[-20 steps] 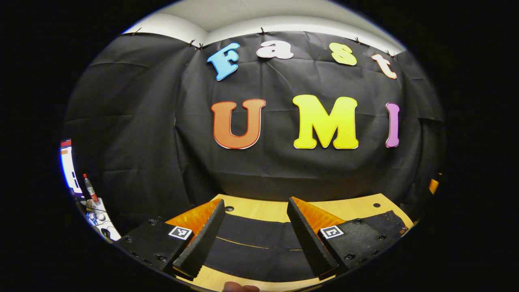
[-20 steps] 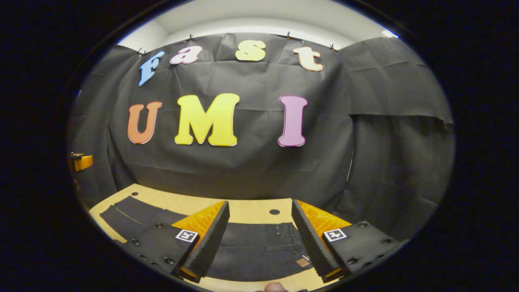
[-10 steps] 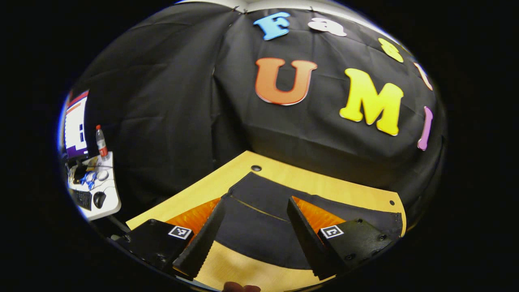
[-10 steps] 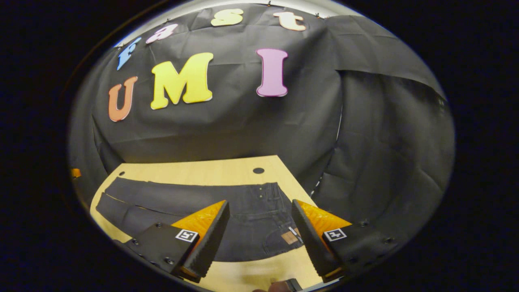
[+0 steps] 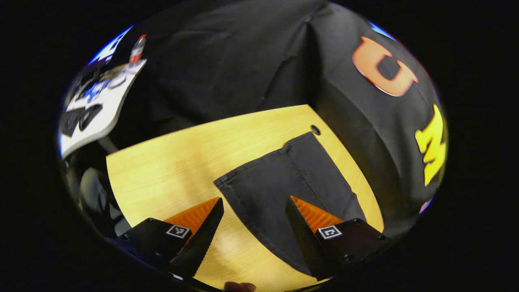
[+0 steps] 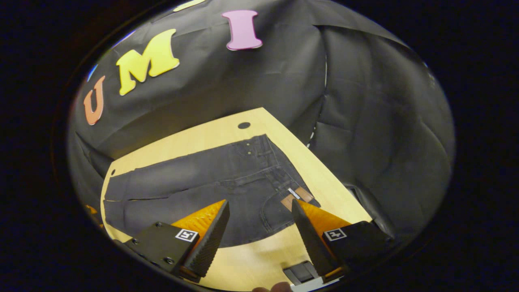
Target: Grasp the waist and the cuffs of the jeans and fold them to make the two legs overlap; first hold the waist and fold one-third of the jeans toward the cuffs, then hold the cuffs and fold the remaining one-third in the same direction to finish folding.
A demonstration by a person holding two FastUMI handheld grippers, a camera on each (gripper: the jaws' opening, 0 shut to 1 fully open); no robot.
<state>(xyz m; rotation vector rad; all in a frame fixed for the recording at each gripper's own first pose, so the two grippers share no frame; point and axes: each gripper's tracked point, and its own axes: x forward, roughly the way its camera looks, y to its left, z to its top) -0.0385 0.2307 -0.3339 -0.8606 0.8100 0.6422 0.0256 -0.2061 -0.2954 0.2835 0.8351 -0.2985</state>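
Hovering spread above the tabletop (image 5: 170,162), the left tool (image 5: 253,227) frames the jeans (image 6: 211,182) cuffs (image 5: 259,178) at twelve o'clock. Right tool (image 6: 259,231) gapes too, waist (image 6: 279,170) at one o'clock.

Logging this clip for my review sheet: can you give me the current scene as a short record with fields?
surface: wooden table
garment: dark jeans lying flat, unfolded, legs side by side
waist: brown patch end, near right tool
cuffs: cuffs ahead of left tool
left tool: open, above the cuff end, holding nothing
right tool: open, above the waist end, holding nothing
fold progress: none yet
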